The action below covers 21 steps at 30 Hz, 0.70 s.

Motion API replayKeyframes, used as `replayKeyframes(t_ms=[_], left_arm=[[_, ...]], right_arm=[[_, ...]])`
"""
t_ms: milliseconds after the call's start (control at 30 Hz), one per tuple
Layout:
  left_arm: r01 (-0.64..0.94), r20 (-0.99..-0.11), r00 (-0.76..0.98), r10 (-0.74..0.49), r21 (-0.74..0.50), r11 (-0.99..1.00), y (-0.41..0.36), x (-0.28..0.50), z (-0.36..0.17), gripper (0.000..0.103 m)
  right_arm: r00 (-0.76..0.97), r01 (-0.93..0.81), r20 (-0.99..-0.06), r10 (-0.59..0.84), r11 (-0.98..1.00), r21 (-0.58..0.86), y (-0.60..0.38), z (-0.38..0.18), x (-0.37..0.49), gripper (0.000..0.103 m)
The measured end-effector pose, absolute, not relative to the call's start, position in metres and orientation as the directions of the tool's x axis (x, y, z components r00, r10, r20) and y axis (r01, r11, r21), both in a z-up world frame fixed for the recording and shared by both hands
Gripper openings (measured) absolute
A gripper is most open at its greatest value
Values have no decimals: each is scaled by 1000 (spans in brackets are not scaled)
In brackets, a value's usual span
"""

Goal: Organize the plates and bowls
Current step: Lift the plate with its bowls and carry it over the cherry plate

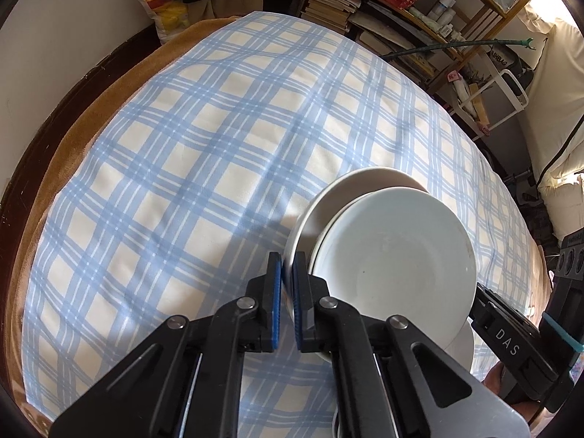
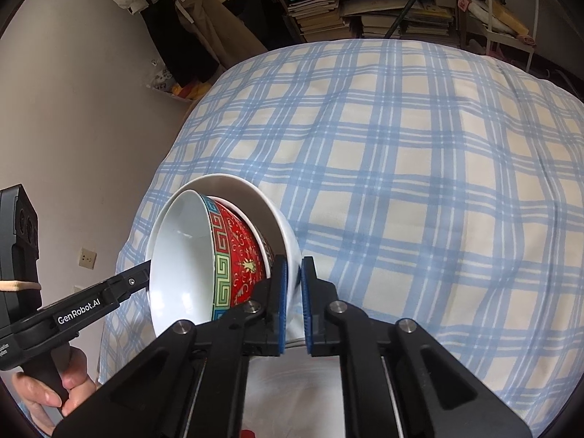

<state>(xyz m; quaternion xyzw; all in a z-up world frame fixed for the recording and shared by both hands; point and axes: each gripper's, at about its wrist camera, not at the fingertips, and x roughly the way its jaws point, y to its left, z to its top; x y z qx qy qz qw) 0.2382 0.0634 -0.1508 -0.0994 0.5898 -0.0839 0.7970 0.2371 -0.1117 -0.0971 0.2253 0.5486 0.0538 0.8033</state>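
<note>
- Blue-and-cream checked soft cloth (image 1: pixel 189 153) is spread over the surface, with cluttered wooden bookshelves (image 1: pixel 408 11) seen beyond it.
- The left gripper (image 1: pixel 287 292) is pinched on the thin rim of the outer white glazed ceramic bowl (image 1: pixel 321 204), tilted on edge just right of its fingers.
- A smaller white round dish (image 1: pixel 394 255) is nested inside that bowl.
- The right gripper (image 2: pixel 295 303) is clamped on the wall of a white smooth ceramic bowl (image 2: pixel 281 226).
- A red patterned ceramic bowl with a teal key-fret band (image 2: pixel 233 255) is nested inside, left of the fingers.
</note>
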Motion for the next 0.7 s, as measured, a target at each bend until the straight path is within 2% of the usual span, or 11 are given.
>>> replayKeyframes(t_ms=[700], left_arm=[[19, -927, 322, -194, -198, 980, 53, 238, -143, 4]], right_arm=[[350, 235, -880, 320, 880, 413, -113, -98, 242, 10]])
